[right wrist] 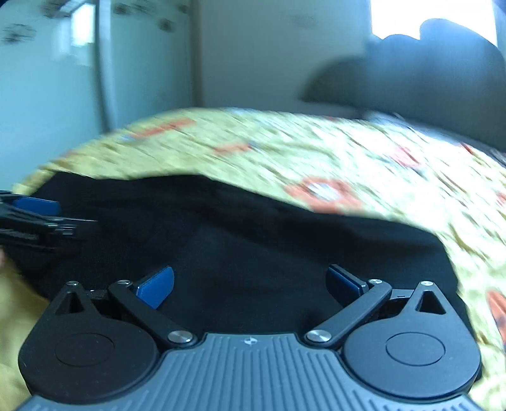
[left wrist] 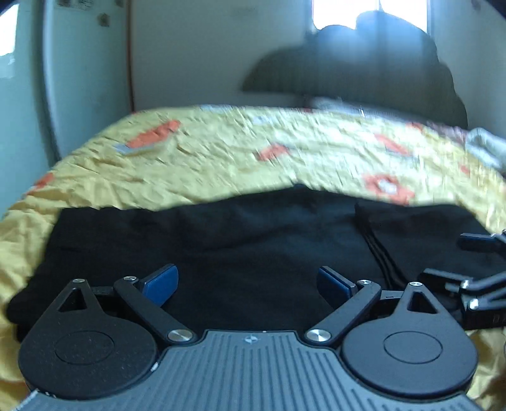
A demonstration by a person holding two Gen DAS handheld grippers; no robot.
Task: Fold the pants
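Black pants (left wrist: pixel 246 240) are spread flat across a bed, on a yellow bedspread (left wrist: pixel 221 151) with orange and white patches. Both cameras are blurry, so fine detail is mostly lost.

Left hand-held gripper (left wrist: pixel 247 284): jaws spread wide, blue pads (left wrist: pixel 159 284) well apart, nothing between them, just black cloth in the gap. Right hand-held gripper (right wrist: pixel 249 286): same story, wide apart and empty, over the pants.

On writing and brands: I can't read any words. Each gripper body has a small pale diamond-shaped emblem (left wrist: pixel 252 340) in the middle of the ribbed grey plate, no letters I can make out. The white cupboard door (left wrist: pixel 85 72) at the back left has a few small dark stickers or marks near the top, too smeared to read.

What differs between views:
- The left camera shows thin stripes (left wrist: pixel 379 256) running down the side of the pants, and the dark frame of the right gripper poking in at the right edge. It also catches a pale bit of cloth (left wrist: pixel 485 145) at the far right of the bed.
- The right camera shows the left gripper at its left edge, one blue pad visible, plus the right end of the pants (right wrist: pixel 284 246) where the bedspread (right wrist: pixel 316 158) curves round it.
- Both show a dark rounded heap (left wrist: pixel 363 66) at the far side of the bed under a bright window (left wrist: pixel 344 12); can't tell what it is.
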